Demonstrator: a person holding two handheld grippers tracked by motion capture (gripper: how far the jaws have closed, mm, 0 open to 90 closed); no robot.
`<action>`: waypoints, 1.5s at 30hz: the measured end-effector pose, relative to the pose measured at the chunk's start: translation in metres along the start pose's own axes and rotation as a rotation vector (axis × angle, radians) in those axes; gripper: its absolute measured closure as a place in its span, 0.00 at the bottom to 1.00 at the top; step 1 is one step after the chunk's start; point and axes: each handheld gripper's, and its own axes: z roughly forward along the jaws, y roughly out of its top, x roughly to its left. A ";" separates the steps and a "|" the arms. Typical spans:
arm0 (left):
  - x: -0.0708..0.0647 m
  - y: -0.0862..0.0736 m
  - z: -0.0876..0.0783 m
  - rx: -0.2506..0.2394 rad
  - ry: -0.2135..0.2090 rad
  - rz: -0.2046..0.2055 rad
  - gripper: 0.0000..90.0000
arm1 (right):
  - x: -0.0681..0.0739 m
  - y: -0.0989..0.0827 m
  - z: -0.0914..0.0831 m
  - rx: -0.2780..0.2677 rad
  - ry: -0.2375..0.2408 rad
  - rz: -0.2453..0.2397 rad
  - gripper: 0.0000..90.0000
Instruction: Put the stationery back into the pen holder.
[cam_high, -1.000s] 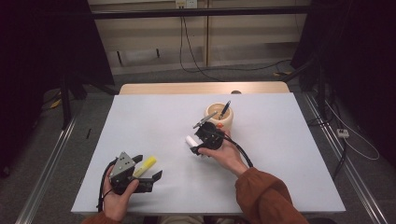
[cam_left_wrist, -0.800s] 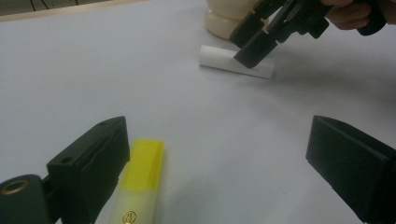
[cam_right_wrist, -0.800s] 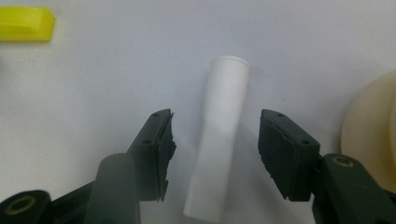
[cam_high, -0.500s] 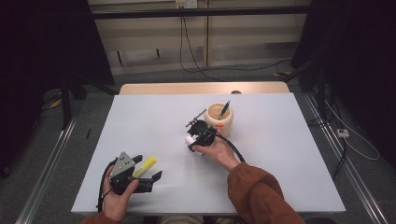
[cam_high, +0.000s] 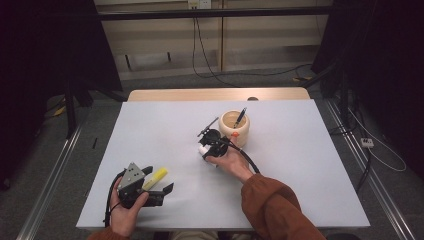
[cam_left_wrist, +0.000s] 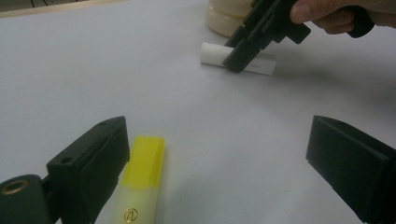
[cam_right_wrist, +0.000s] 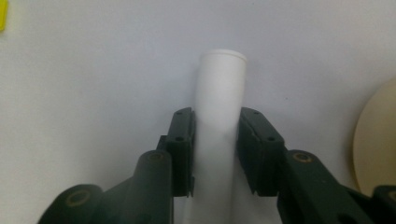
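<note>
The right tongs (cam_right_wrist: 215, 154) have just been closing on a white tube (cam_right_wrist: 219, 116) that lies flat on the white worktop (cam_high: 310, 150), and in the right gripper view both pads now sit against the tube's sides, so the grip looks made. The jaws take it across its width near the middle of its length, which should keep it from tipping when it comes up. The left gripper view shows the same hold from farther off: the right tongs angle down onto the tube, which rests on the surface with both its ends sticking out past the jaws.

Just beside the tube stands a cream-coloured pen holder (cam_high: 235, 131) with a dark pen (cam_high: 240, 117) leaning in it. With that holder so close, the likely purpose is to lift the tube and drop it in beside the pen, though the tube is not yet off the worktop.

The left tongs (cam_left_wrist: 215, 158) rest near the front edge of the worktop, well apart from the right hand's work, their jaws spread wide and holding nothing. A yellow highlighter (cam_left_wrist: 140, 182) lies flat just beside the inner face of one jaw, touching or nearly so; I cannot tell which. It seems to wait its turn, kept within easy reach of the idle hand.
</note>
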 end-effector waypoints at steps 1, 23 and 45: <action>0.000 0.000 0.000 0.000 0.000 0.000 0.07 | 0.000 0.000 0.000 0.002 0.001 0.000 0.76; 0.000 -0.001 0.000 0.001 -0.001 -0.007 0.07 | -0.001 -0.005 -0.008 -0.044 0.059 -0.023 0.77; 0.000 -0.001 0.000 0.002 -0.004 -0.007 0.07 | -0.001 -0.005 -0.004 0.036 0.034 -0.077 0.66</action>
